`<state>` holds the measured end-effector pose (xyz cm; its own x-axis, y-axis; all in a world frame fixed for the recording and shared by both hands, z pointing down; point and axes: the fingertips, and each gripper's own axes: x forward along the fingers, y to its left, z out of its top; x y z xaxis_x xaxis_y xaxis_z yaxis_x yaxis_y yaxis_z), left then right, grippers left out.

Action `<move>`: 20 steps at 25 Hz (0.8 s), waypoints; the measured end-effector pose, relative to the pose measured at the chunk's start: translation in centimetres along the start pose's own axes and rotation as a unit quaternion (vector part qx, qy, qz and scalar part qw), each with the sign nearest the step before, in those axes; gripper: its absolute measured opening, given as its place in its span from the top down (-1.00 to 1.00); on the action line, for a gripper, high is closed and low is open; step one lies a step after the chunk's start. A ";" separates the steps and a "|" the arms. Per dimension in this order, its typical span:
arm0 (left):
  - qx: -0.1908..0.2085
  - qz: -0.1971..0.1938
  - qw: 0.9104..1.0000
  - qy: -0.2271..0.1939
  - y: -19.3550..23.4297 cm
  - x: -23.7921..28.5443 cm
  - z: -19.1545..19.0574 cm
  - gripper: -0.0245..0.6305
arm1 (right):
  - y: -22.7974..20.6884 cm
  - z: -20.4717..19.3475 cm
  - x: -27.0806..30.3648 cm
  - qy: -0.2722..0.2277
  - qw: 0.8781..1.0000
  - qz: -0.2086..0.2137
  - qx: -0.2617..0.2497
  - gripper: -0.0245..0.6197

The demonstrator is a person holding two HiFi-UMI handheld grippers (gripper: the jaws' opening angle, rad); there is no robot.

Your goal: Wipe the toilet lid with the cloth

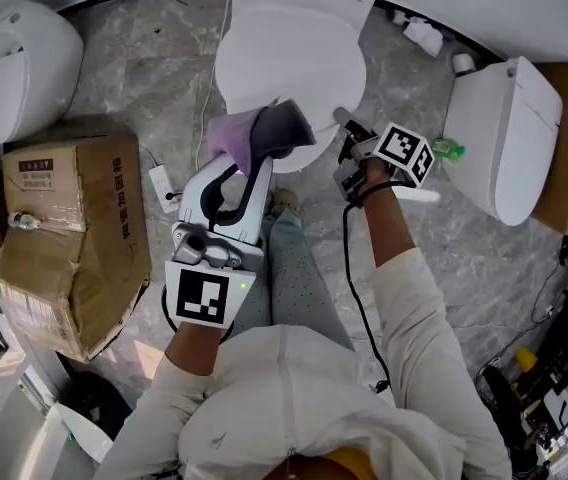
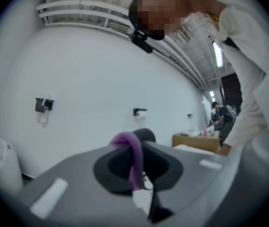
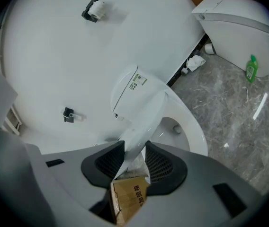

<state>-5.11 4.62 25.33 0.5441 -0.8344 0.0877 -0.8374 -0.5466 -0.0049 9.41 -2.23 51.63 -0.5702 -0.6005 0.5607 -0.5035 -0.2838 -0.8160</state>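
Observation:
The white toilet lid (image 1: 289, 68) is tilted up off the bowl (image 3: 187, 132) in the right gripper view. My right gripper (image 1: 344, 126) is at the lid's right front edge. Its jaws (image 3: 134, 156) are shut on the thin edge of the lid (image 3: 141, 105). My left gripper (image 1: 272, 133) hovers over the lid's front, shut on a purple cloth (image 1: 230, 136). In the left gripper view the cloth (image 2: 133, 157) drapes over the dark pads and hangs between them, with my left gripper (image 2: 135, 170) pointing at a white wall.
A cardboard box (image 1: 74, 238) sits on the marble floor at the left, beside a power strip (image 1: 161, 184). A second toilet (image 1: 509, 133) and a green bottle (image 1: 447, 149) stand at the right, and a white fixture (image 1: 26, 63) at the upper left. My legs (image 1: 289, 258) are right before the bowl.

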 end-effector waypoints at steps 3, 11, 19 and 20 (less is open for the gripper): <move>0.004 0.008 1.000 -0.002 -0.1 0.2 0.8 0.85 | 1.0 0.8 0.0 0.004 1.000 0.002 -0.001 0.47; 0.008 0.009 1.000 -0.015 -0.6 1.0 3.1 0.85 | 4.2 3.7 0.2 -0.013 1.000 0.018 -0.001 0.45; 0.012 0.003 1.000 -0.027 -0.2 2.2 4.9 0.85 | 6.4 6.6 0.8 -0.023 1.000 0.020 0.006 0.41; 0.013 0.002 0.999 -0.030 0.0 2.5 5.1 0.85 | 6.8 7.1 0.9 -0.026 0.999 0.020 0.006 0.41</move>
<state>-3.47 2.14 20.45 0.5440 -0.8386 0.0285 -0.8381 -0.5447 -0.0312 10.08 -10.04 45.62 -0.5550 -0.6495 0.5197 -0.4729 -0.2676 -0.8395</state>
